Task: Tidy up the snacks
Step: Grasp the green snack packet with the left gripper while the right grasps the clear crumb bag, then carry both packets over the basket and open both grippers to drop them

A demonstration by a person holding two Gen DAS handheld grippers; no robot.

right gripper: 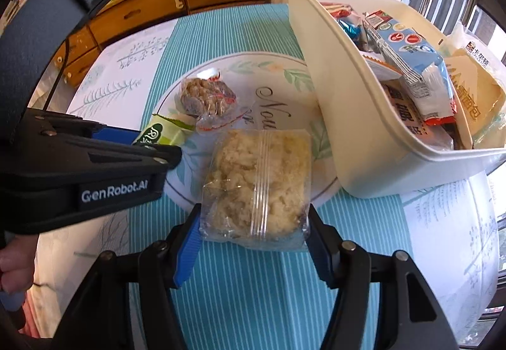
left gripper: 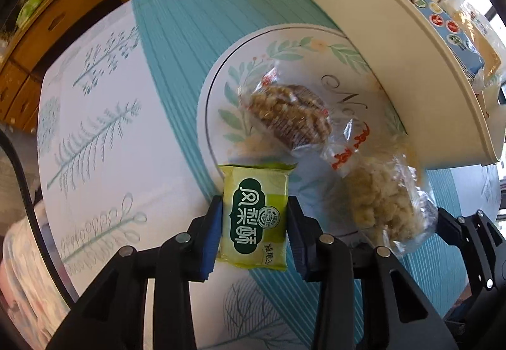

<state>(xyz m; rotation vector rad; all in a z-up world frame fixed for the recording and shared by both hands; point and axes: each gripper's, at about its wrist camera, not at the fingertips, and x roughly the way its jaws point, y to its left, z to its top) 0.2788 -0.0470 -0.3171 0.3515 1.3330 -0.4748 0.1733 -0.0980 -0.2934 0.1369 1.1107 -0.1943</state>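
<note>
My left gripper [left gripper: 254, 204] points down at the table, and its blue pads press both sides of a green-yellow snack packet [left gripper: 256, 217] at the near rim of a floral plate [left gripper: 215, 103]. My right gripper [right gripper: 254, 223] is shut on a clear bag of pale crumbly snack [right gripper: 259, 179], which lies over the plate's front edge [right gripper: 325, 188]. A brown pastry in a clear wrapper [right gripper: 205, 96] lies further back on the plate. The right wrist view shows the left gripper [right gripper: 158, 144] from the side with the green packet [right gripper: 164, 131] in it.
A white bin [right gripper: 332, 96] with several packaged snacks stands at the right, overlapping the plate's edge. The table has a white and teal striped cloth [right gripper: 253, 286]. Wooden drawers [right gripper: 158, 8] stand behind. A person's hand [right gripper: 12, 267] shows at the lower left.
</note>
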